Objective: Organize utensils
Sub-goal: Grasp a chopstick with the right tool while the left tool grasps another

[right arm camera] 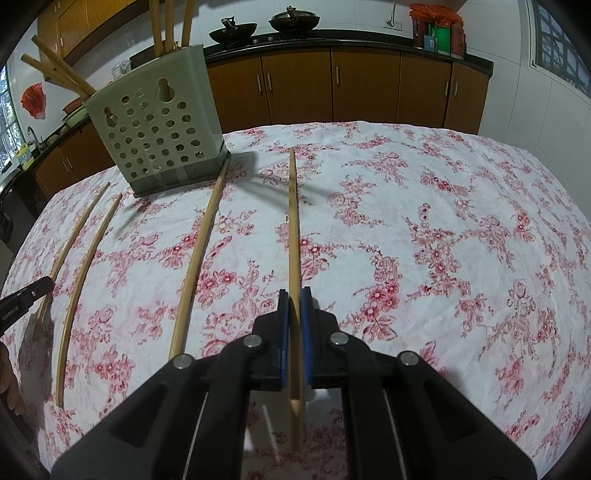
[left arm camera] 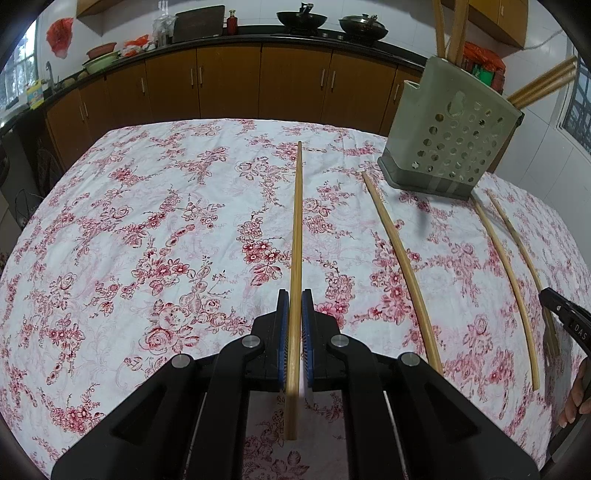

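Left gripper (left arm camera: 294, 310) and right gripper (right arm camera: 294, 308) are each pinching a chopstick (left arm camera: 297, 229) (right arm camera: 293, 221); both should be tipping upright toward the holder (left arm camera: 448, 140), upper right.

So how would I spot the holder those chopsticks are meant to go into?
Find the table's pink floral cloth; near its far edge, before the brown cabinets, stands a grey-green plastic holder. It is the only upright thing there, punched with round holes, chopsticks poking from its top.
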The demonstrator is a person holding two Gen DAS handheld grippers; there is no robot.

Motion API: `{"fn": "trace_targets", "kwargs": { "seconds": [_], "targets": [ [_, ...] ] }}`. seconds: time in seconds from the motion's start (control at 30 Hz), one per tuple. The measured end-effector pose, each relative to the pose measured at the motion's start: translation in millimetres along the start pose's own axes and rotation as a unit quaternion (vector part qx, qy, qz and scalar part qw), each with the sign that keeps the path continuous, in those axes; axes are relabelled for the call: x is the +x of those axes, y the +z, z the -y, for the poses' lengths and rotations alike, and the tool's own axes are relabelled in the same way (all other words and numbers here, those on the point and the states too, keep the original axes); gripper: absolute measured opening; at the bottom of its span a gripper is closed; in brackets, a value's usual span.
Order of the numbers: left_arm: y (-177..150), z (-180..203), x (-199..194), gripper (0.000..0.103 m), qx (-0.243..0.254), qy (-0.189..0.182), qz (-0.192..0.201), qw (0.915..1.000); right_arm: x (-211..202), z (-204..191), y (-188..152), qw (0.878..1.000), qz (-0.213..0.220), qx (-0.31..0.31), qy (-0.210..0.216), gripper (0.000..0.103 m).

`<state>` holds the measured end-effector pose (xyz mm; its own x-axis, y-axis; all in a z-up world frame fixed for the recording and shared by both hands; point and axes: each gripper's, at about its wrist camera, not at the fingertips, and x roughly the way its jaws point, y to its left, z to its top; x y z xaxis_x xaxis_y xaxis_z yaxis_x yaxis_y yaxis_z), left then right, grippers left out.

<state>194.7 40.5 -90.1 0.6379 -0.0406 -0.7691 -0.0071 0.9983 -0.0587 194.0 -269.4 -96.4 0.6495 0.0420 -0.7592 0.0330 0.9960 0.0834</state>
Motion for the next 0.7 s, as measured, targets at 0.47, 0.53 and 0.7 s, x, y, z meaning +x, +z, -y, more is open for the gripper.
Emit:
{"fn": "trace_targets", "kwargs": {
  "seconds": [0.47,0.53,0.7],
  "targets": [
    [-6.9,0.1,-5.3,0.008,0.009,0.001,-0.001,1.0000,-3.4,2.3,-5.1,1.000,0.000,0.002,0.006,0.009],
    [-6.9,-0.7,-5.4,0.008,0.009,0.001,-0.001,1.0000,-3.3,2.7,-5.1,1.000,0.000,0.002,0.006,0.009],
    [-7.0,-0.7,-5.3,0.008,0.009,0.001,-0.001,1.0000,-3.2,2.8,-5.1,1.000,0.000,0.002,0.007,0.009]
  ]
}}
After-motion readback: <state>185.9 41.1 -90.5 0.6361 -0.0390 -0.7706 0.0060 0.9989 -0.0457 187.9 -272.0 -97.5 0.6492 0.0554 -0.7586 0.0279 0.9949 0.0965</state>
